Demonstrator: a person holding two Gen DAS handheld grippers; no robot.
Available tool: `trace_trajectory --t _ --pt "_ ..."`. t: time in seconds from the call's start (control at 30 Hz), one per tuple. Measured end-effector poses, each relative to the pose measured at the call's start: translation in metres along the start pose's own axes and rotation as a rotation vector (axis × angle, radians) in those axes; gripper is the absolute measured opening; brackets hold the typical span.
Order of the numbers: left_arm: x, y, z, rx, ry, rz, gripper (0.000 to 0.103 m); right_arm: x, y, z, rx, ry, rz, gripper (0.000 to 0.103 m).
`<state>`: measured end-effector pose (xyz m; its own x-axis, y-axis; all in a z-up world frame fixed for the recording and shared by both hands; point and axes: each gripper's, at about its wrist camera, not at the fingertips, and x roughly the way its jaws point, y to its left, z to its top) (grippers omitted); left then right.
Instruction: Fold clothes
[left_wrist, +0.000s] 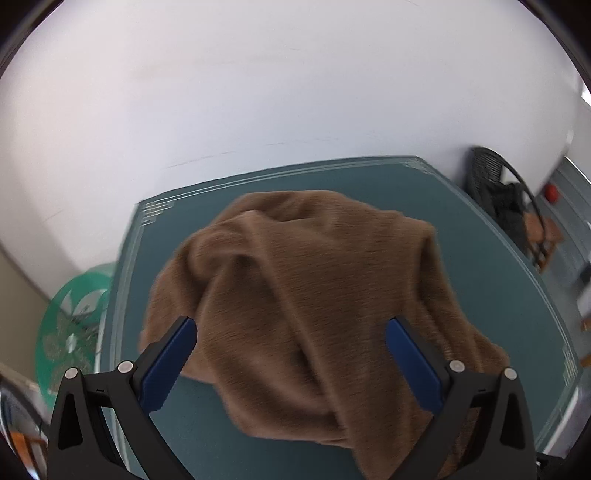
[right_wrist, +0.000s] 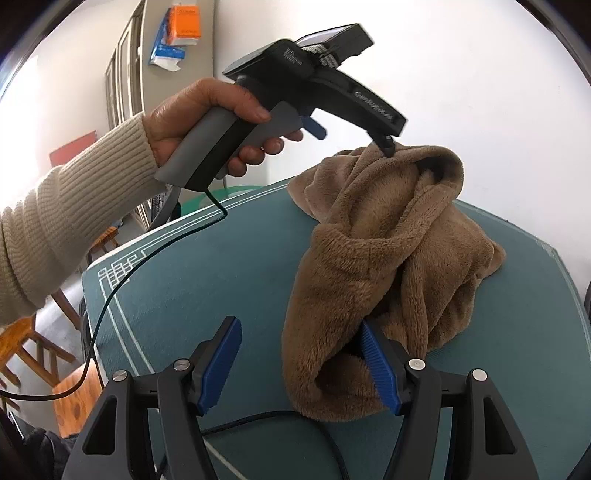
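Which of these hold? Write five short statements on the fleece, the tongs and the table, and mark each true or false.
1. The left tongs stand wide open. True.
2. The brown fleece garment lies flat and neatly folded. False: it is a crumpled heap, with its top raised.
3. The garment rests on a teal table. True.
4. The right tongs are shut on the garment. False: they are open, and the fleece only lies against one finger.
5. The left hand comes out of a cream ribbed sleeve. True.
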<state>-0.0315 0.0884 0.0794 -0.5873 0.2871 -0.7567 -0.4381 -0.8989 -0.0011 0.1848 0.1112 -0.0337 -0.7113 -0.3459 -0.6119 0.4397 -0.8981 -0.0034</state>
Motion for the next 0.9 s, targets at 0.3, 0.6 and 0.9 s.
trace_trajectory --t 0.3,0.6,0.9 --pt "0.028 -0.044 0.018 0.144 -0.004 0.260 0.103 -0.004 0.004 -0.002 0.022 0.003 0.025 0.068" --pt "0.001 0.005 0.032 -0.158 -0.131 0.365 0.103 0.004 0.008 -0.003 0.016 0.021 -0.002 0.068" --pt "-0.141 0.062 -0.030 -0.505 -0.488 0.402 0.103 0.010 -0.007 -0.001 0.110 0.028 -0.034 0.068"
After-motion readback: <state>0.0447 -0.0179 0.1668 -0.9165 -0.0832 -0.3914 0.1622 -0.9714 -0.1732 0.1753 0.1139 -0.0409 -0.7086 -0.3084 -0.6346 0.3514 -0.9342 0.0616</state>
